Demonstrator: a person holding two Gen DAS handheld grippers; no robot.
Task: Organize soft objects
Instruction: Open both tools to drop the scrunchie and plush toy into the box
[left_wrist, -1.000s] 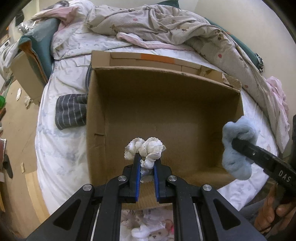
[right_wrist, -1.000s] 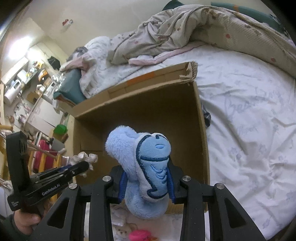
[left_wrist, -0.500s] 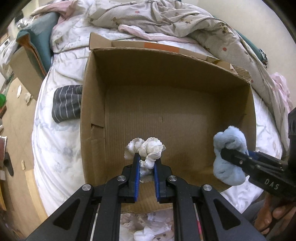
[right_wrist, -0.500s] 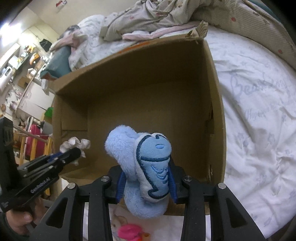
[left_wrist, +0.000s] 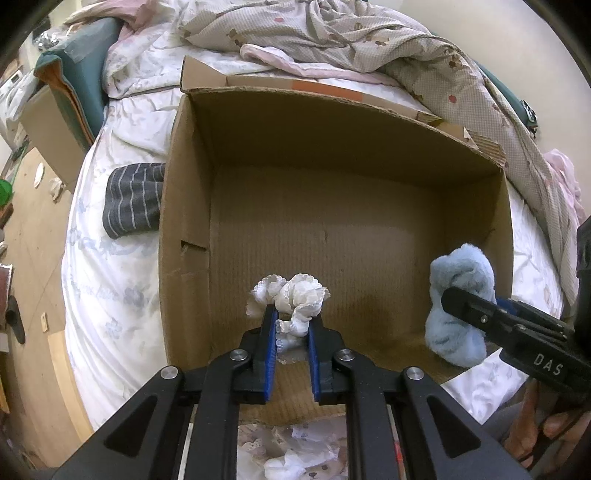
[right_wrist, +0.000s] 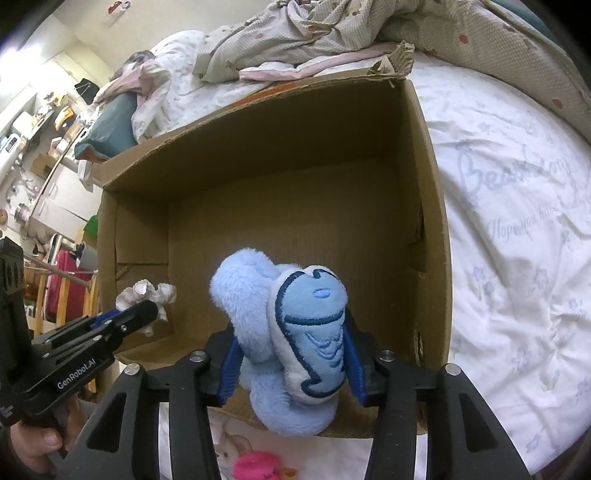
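An open cardboard box (left_wrist: 332, 147) stands on the bed, with nothing lying on its floor. My left gripper (left_wrist: 291, 314) is shut on a white lacy cloth (left_wrist: 295, 291) and hangs over the box's near side. My right gripper (right_wrist: 291, 343) is over the near right corner with a light blue plush toy (right_wrist: 306, 314) between its blue pads. Its jaws are opening, and the pads still touch the plush. The left wrist view shows that plush (left_wrist: 458, 280) at the right gripper's tip. The right wrist view shows the left gripper (right_wrist: 147, 310) and its white cloth (right_wrist: 147, 290).
A dark striped cloth (left_wrist: 133, 199) lies on the white sheet left of the box. A rumpled quilt (left_wrist: 332, 37) is heaped behind it, with a teal pillow (left_wrist: 81, 74) at far left. More soft items (left_wrist: 295, 454) and a pink one (right_wrist: 258, 465) lie in front of the box.
Both grippers have come lower and closer over the box, which now fills more of each view. The right jaws have spread wider around the blue plush. The left grip is unchanged.
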